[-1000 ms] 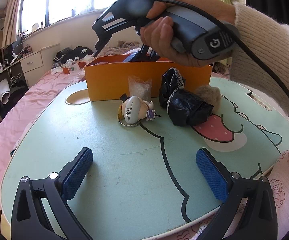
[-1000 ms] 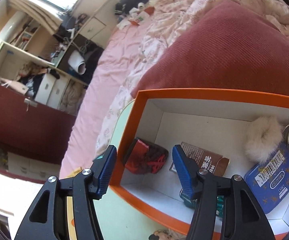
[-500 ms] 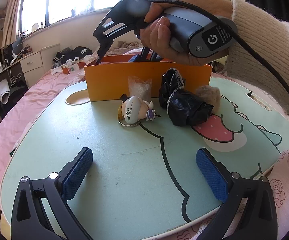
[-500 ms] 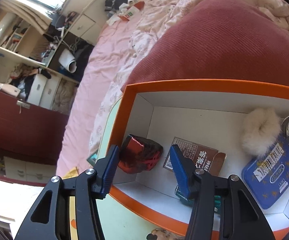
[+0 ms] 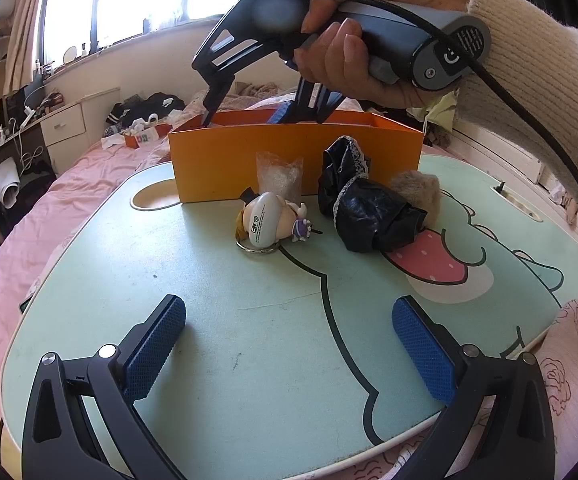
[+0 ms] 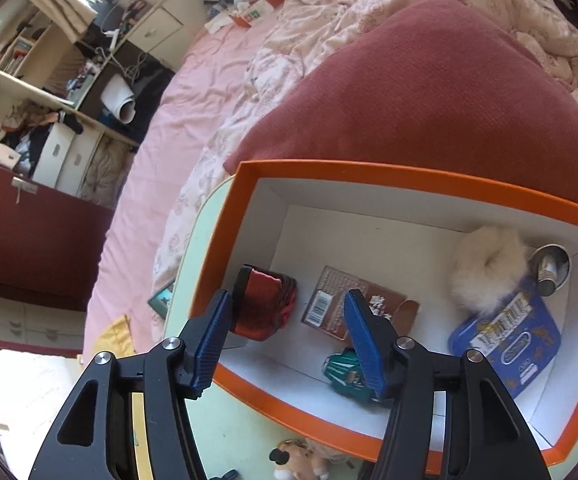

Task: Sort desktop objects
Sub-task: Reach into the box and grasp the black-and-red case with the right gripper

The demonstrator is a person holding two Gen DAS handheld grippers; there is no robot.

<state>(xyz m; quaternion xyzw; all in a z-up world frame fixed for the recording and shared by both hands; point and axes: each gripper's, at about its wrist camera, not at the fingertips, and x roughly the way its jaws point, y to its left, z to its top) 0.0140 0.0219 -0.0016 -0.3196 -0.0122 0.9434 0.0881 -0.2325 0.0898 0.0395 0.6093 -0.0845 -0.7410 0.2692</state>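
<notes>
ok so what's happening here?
A person is sorting table clutter into the orange box. The right claw hangs over the box's corner, its jaws just opening, with the red fabric bundle lying between them but not gripped. The left claw hovers open and empty over the table. A keychain figure and a black bag wait outside the box.

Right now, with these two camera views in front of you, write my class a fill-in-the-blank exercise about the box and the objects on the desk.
1. The box is ______ outside and white inside.
2. The fluffy cream scrunchie lies ______ the box.
3. The black bag lies on the desk ______ the box.
4. The left gripper has ______ between its fingers.

Missing words: orange; inside; outside; nothing
</notes>
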